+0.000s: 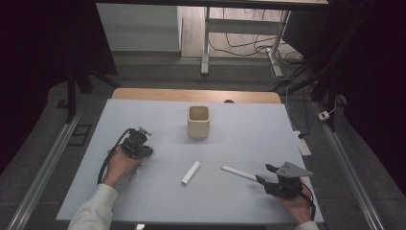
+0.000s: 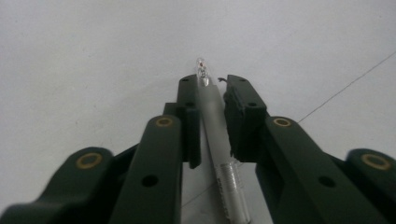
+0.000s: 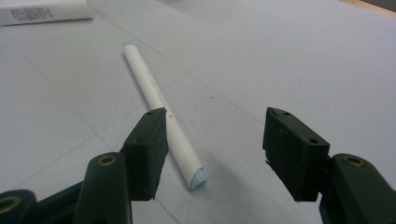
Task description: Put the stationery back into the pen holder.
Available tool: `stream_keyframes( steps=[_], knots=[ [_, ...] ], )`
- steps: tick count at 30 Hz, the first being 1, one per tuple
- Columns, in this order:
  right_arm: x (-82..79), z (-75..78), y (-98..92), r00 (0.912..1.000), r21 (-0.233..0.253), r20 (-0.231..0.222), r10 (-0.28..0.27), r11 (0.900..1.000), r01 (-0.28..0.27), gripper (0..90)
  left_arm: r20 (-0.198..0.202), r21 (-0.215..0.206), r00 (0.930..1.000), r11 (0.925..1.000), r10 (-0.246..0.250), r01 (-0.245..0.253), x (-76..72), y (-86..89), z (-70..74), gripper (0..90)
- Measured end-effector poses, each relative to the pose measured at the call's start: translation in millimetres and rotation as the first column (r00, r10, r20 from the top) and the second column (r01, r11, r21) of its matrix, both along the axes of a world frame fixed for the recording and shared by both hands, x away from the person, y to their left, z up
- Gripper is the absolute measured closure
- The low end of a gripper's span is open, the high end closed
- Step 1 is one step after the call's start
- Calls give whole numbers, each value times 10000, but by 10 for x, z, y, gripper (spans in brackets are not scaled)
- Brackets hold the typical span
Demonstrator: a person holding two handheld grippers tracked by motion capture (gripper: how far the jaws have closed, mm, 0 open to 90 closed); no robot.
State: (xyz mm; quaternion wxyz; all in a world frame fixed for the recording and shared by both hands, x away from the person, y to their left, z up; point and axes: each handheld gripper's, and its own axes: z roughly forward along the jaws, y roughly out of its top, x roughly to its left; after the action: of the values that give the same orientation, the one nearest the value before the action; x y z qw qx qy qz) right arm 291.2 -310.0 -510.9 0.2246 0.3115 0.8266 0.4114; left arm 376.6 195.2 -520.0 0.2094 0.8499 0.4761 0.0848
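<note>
While the left gripper (image 2: 212, 93) has its fingers clamped on a clear pen (image 2: 215, 126), the right gripper (image 3: 215, 149), fingers apart, straddles a white pen (image 3: 159, 100) near the cup (image 1: 198, 121).

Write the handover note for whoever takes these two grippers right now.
Left gripper: closing around a slim clear-barrelled pen on the table; a narrow gap shows at one jaw, so the grip can't be confirmed.
Right gripper: open, low over the table; a white pen with pale blue ends lies against its left jaw, not gripped.
A short white tube with printed text lies mid-table. The square beige holder stands upright farther back; nothing seen in it.
Done: nothing in the holder yet.
Left: probably grip each pen and drop it in the holder, then the tube.
</note>
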Motion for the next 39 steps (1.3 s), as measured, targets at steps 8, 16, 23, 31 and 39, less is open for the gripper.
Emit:
stream_keyframes(
  steps=[8,16,23,31,39],
  knots=[
    [1,-4,1,10000,-62,3,0,10000,0,398,89,34,10000,10000,-15,15,-14,-7,-3,793],
    [-1,11,-10,10000,204,-40,5,9998,-4,398,147,46,9999,10000,-89,88,-20,-5,1,794],
    [1,7,-9,10000,187,-51,-5,9998,6,396,382,-285,9991,9994,-191,202,-52,11,64,794],
    [-1,2,-6,10000,188,-55,-4,9998,5,396,832,-817,9961,9961,-278,346,-131,59,255,795],
    [2,-5,-4,10000,105,-77,-19,9999,19,395,1674,-1346,9857,9899,-215,445,-247,127,505,794]
  ],
)
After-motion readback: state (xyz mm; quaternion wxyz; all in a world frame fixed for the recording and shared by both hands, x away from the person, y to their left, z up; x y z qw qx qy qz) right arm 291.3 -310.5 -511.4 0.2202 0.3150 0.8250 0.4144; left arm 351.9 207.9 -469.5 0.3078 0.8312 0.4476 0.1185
